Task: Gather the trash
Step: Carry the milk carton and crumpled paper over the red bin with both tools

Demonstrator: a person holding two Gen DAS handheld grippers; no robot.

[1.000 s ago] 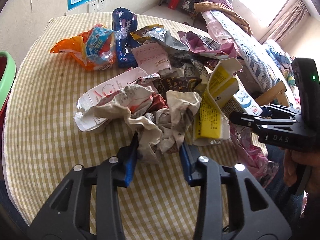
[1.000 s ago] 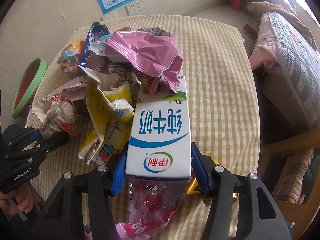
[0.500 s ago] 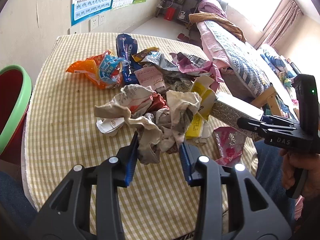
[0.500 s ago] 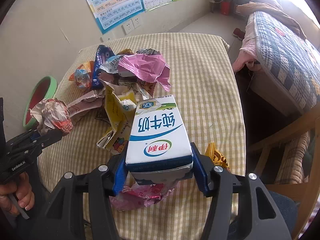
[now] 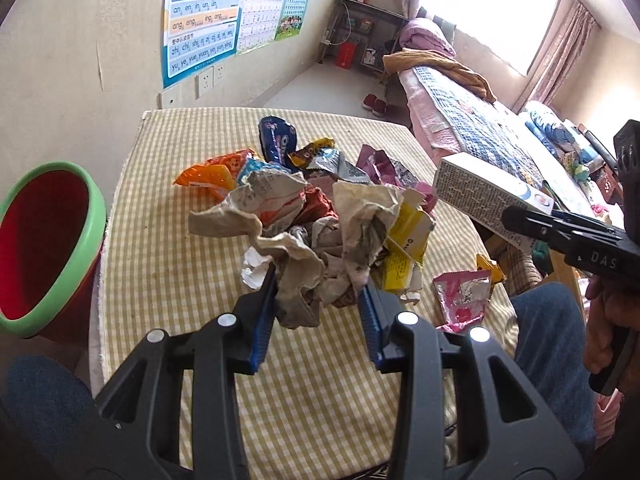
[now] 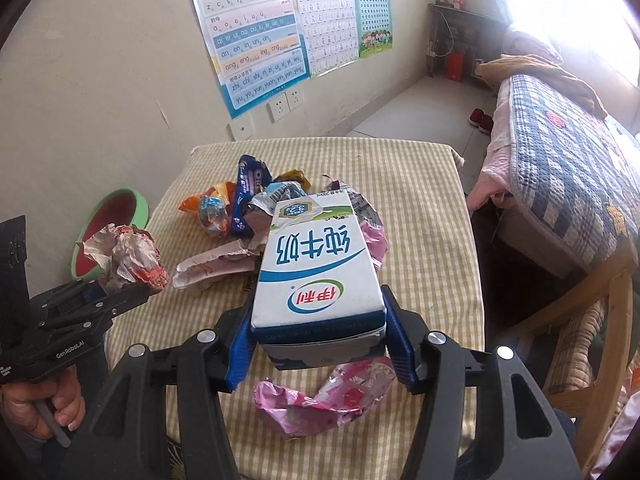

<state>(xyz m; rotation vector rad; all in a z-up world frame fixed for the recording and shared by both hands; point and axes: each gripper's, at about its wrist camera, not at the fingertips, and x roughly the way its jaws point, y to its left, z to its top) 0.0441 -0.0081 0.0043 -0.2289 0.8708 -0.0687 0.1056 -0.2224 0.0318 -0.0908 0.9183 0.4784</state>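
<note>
The left gripper (image 5: pixel 316 312) clamps a crumpled paper wad (image 5: pixel 320 232) above the table's (image 5: pixel 168 248) middle; the right gripper (image 6: pixel 316 344) clamps a milk carton (image 6: pixel 316 264) above its near edge.

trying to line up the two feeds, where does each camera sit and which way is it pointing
Left wrist: sits on the left hand-held gripper, looking down over the checked table; gripper shut on crumpled paper; a knee and the right hand show.
Right wrist: sits on the right hand-held gripper, facing the wall posters; gripper shut on a milk carton; the left hand shows.
Shared: the table, the wrapper pile, the green-rimmed bin, the bed, and each other's gripper.
</note>
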